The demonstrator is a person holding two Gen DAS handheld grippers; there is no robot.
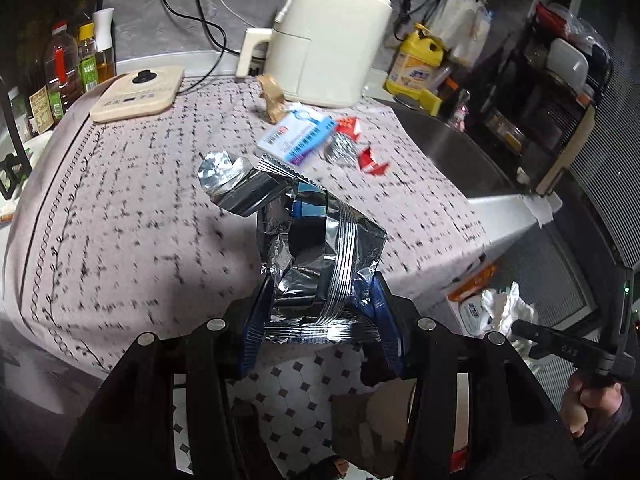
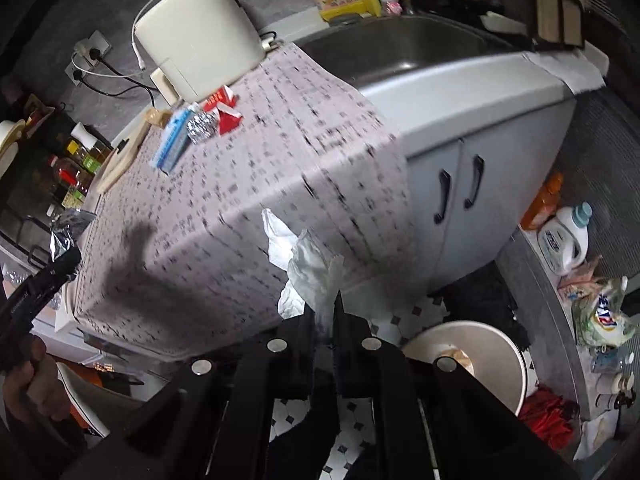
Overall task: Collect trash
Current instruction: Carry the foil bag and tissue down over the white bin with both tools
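Observation:
My left gripper (image 1: 320, 320) is shut on a crumpled silver foil snack bag (image 1: 316, 240) and holds it up over the front edge of the patterned tablecloth (image 1: 140, 220). My right gripper (image 2: 334, 300) is shut on a crumpled white tissue (image 2: 308, 264), held off the table's corner above the floor; the tissue also shows in the left wrist view (image 1: 506, 308). On the table lie a blue and white packet (image 1: 296, 136), a foil ball (image 1: 340, 150), red wrappers (image 1: 370, 162) and a brown paper scrap (image 1: 272, 96). A white bin (image 2: 472, 356) stands on the floor below the right gripper.
A cream air fryer (image 1: 328, 40) and a flat cream cooker (image 1: 140, 94) stand at the back of the table. Oil bottles (image 1: 68, 68) are at the left. A steel sink (image 2: 392, 52) lies to the right, cabinet doors (image 2: 460, 196) below it, detergent bottles (image 2: 564, 240) beside.

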